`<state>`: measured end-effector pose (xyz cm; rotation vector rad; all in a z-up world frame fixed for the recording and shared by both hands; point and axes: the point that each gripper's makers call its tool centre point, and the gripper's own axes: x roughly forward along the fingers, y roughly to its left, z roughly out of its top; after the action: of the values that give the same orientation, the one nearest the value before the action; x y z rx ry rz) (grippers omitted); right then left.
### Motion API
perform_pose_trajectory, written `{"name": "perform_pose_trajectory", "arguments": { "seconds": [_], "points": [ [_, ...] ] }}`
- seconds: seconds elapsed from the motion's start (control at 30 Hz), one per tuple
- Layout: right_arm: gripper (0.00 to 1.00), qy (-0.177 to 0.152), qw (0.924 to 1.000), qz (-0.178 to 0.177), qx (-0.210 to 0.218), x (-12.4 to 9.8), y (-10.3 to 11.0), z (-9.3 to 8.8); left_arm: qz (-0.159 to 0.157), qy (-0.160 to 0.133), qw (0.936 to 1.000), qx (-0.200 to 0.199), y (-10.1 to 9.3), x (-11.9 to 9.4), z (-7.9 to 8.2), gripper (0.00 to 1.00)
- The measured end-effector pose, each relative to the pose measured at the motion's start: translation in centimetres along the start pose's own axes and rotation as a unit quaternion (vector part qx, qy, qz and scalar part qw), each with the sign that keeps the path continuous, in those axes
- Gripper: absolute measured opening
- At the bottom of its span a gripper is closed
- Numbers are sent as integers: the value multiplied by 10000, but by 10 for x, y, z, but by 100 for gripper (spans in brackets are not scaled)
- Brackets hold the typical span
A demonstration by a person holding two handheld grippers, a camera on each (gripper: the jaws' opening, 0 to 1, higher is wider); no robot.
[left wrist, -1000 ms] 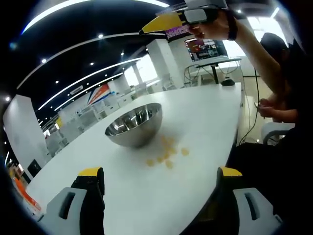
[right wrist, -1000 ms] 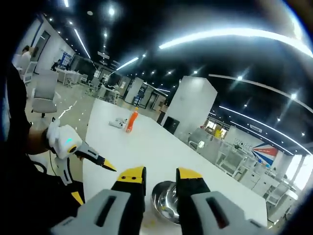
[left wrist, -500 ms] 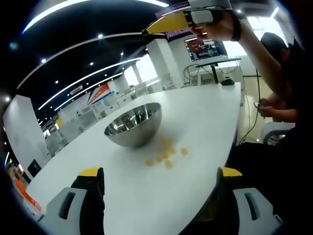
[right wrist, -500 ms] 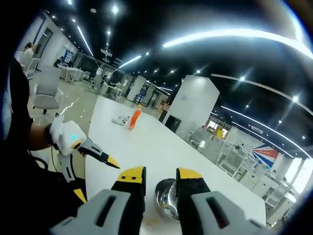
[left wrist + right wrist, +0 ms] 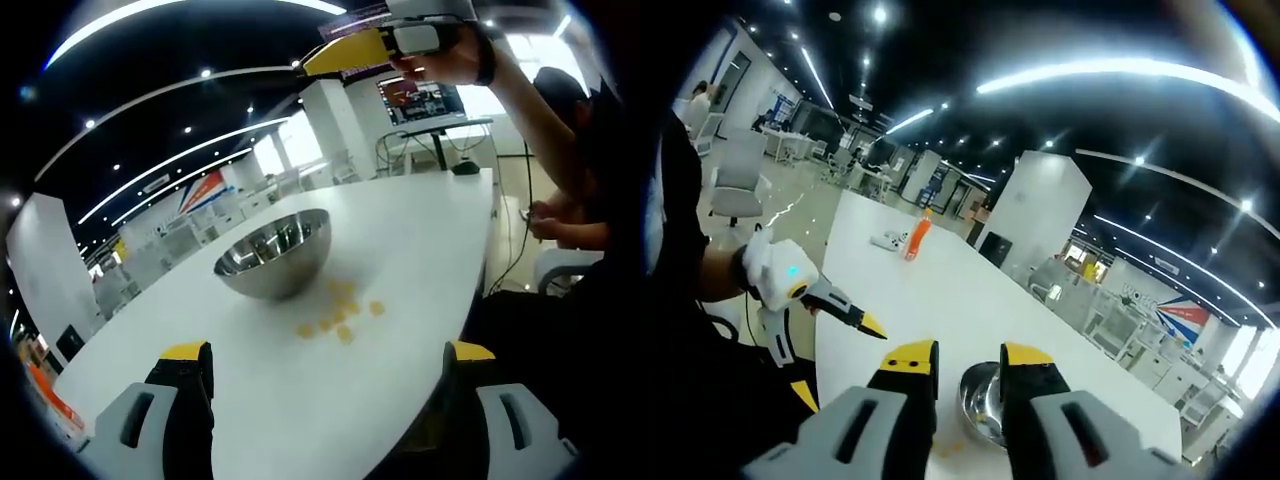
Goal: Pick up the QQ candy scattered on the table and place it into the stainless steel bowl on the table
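In the left gripper view, the left gripper [image 5: 330, 365] had its jaws spread wide with nothing between them. The stainless steel bowl [image 5: 274, 253] sat open side up on the white table [image 5: 420, 240], ahead of the jaws. The QQ candy [image 5: 340, 312] lay in a loose bunch just beside the bowl, between it and the jaws. The right gripper [image 5: 345, 50] was high above.

In the right gripper view, the right gripper [image 5: 968, 362] had its jaws close together with a narrow gap, holding nothing. The bowl [image 5: 982, 400] peeked between them. The left gripper [image 5: 830, 298] was left of the jaws. An orange bottle [image 5: 917, 236] stood far off.
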<state>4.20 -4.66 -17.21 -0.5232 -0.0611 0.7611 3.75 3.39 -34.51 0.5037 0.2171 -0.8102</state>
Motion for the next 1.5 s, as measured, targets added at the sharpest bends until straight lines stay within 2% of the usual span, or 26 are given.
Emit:
{"name": "perform_pose_trajectory", "arguments": {
  "seconds": [0.13,0.6,0.9,1.1,1.37,1.5],
  "points": [
    [23,-64,9999,85,87,-1,4,3,7,2,10000,-1,0,0,0,95],
    [23,-6,9999,112,3,0,8,1,11,-5,10000,8,1,0,0,95],
    [23,76,9997,223,38,2,21,-8,55,-30,10000,-2,4,-2,1,95],
    [23,210,9990,347,195,8,34,-25,59,-29,10000,-2,4,-3,1,95],
    [23,595,9951,577,533,19,59,-72,89,-45,9999,-30,6,-4,1,95],
    [22,660,9930,605,770,22,63,-86,90,-39,9999,-26,5,-5,0,95]
  ]
}}
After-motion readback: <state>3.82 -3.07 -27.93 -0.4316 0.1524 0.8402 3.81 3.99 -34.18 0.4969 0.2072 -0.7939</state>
